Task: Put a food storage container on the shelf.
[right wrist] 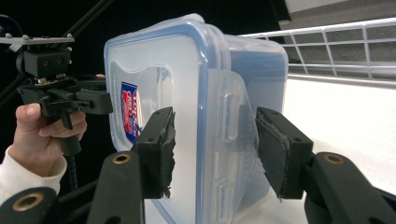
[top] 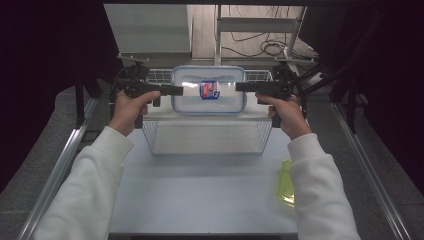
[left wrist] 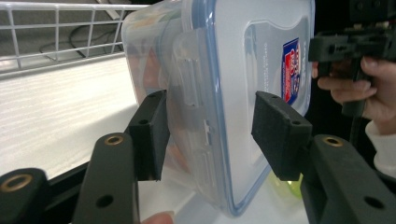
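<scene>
Container (top: 209, 90) hangs level between both tongs: the left tongs (left wrist: 208, 128) clamp one end's latch flap, the right tongs (right wrist: 215, 140) the other. Below sits a wire basket (top: 207, 135) on the surface (top: 200, 190). Carrying is underway; next, I judge, both hands lower evenly.

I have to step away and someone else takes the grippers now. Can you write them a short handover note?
Left gripper: jaws astride the left end of the lidded plastic container, at its latch; a firm clamp cannot be confirmed.
Right gripper: the same at the right end.
Container: held level between both grippers over the far part of the wire basket, lid on, label up.
Green object: on the table, near right.
Done: container picked up at both ends.
Left: probably set it down; the destination is not evident.
</scene>
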{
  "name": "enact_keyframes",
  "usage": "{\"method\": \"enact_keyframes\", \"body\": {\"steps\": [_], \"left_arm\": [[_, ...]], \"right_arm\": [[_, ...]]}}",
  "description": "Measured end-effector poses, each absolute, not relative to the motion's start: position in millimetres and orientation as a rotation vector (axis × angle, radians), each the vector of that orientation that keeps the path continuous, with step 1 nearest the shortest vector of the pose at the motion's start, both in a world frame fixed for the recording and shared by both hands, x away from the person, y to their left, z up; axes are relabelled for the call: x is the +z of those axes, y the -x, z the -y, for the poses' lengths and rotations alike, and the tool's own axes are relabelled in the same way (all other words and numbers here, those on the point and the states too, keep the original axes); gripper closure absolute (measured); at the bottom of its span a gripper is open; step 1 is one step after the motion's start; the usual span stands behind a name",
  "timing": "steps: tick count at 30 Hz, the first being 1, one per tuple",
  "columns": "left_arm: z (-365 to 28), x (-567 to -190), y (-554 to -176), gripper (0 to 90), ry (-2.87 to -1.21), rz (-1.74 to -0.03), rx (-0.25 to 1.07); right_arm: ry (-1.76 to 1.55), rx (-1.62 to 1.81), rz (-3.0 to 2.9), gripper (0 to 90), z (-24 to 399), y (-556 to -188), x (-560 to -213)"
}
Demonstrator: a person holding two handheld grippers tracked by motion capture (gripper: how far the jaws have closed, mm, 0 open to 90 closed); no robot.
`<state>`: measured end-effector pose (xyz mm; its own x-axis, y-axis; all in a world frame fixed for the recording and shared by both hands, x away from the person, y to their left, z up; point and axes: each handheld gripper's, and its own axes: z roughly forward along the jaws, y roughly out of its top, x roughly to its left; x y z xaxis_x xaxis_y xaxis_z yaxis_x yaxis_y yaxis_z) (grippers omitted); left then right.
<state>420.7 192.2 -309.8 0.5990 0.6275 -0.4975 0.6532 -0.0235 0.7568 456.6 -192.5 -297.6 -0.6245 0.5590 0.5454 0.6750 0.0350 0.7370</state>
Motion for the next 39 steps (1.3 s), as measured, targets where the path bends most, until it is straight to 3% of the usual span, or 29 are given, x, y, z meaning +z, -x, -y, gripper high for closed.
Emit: {"method": "enact_keyframes", "body": {"steps": [4, 9, 12, 13, 19, 24, 31, 35, 37, 39], "left_arm": [[-191, -312, -428, 44.1, -1.692, -1.079, -0.033], [-187, -320, -436, 37.0, -1.640, -1.128, -0.064], [-185, -321, -438, 30.2, -1.640, -1.141, -0.059], [-183, -322, -439, 27.5, -1.647, -1.166, 0.005], [-184, -325, -438, 19.4, -1.654, -1.167, 0.040], [-189, -316, -424, 17.9, -1.628, -1.136, 0.138], [-192, -316, -377, 22.8, -1.639, -1.029, 0.260], [-190, -323, -363, 29.2, -1.661, -1.004, 0.304], [-188, -329, -357, 38.7, -1.679, -0.995, 0.326], [-186, -338, -349, 40.3, -1.704, -0.983, 0.338]], "right_arm": [[1.353, -1.644, 2.178, 47.2, 190, -459, -298], [1.494, -1.573, 2.237, 35.1, 177, -461, -299], [1.542, -1.575, 2.207, 34.7, 175, -461, -300], [1.552, -1.582, 2.214, 35.3, 174, -460, -301], [1.560, -1.627, 2.253, 29.6, 173, -453, -301], [1.494, -1.735, 2.298, 28.7, 176, -442, -297], [1.373, -1.877, 2.363, 41.8, 191, -409, -304], [1.349, -1.873, 2.439, 49.8, 192, -400, -312], [1.335, -1.861, 2.499, 54.1, 190, -395, -318], [1.319, -1.856, 2.532, 57.7, 188, -390, -324]]}}
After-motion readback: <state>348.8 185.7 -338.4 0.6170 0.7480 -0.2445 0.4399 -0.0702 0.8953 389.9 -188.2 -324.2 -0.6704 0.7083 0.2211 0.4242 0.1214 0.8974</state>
